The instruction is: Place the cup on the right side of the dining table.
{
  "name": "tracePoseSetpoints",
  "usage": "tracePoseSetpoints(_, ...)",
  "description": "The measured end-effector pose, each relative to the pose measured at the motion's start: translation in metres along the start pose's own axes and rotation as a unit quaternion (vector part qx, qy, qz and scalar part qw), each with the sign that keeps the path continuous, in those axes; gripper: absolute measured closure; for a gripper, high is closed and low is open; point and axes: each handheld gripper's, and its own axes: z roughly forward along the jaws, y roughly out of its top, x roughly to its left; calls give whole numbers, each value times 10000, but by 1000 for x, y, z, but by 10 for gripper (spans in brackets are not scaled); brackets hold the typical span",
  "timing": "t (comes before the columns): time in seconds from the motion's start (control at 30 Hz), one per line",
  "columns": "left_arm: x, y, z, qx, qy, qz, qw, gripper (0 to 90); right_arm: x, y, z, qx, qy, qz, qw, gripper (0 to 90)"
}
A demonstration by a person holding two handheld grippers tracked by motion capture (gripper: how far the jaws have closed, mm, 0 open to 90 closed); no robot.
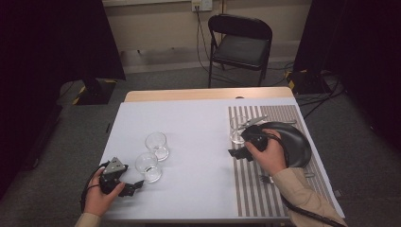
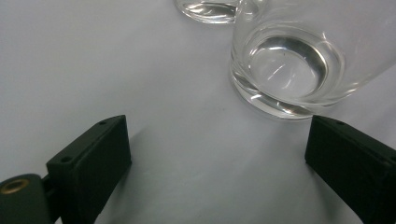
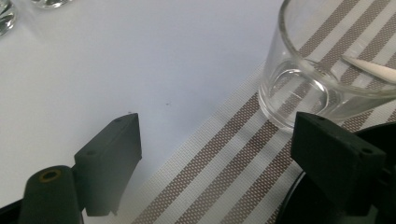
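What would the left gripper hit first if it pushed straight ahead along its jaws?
Likely the nearer glass: it stands just ahead of the open left gripper, off toward one jaw, so it might only be clipped. A second glass stands beyond.

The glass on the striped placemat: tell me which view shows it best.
The right gripper view shows the glass best: close up, upright on the striped placemat, empty, just beyond the open right claw. The high view shows the glass small, at the placemat's left edge. The left gripper view looks at other glasses.
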Motion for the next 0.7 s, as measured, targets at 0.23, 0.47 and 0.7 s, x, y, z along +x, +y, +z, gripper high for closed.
tracePoseSetpoints(0.23,0,0,0,1,-2,2,10000,61,4,-1,1,-18,60,-25,10000,158)
tracePoseSetpoints(0.47,0,0,0,3,-2,16,10000,61,6,-5,4,-46,114,23,9999,158)
tracePoseSetpoints(0.7,0,0,0,9,1,25,10000,61,8,-6,6,-28,150,6,9999,158)
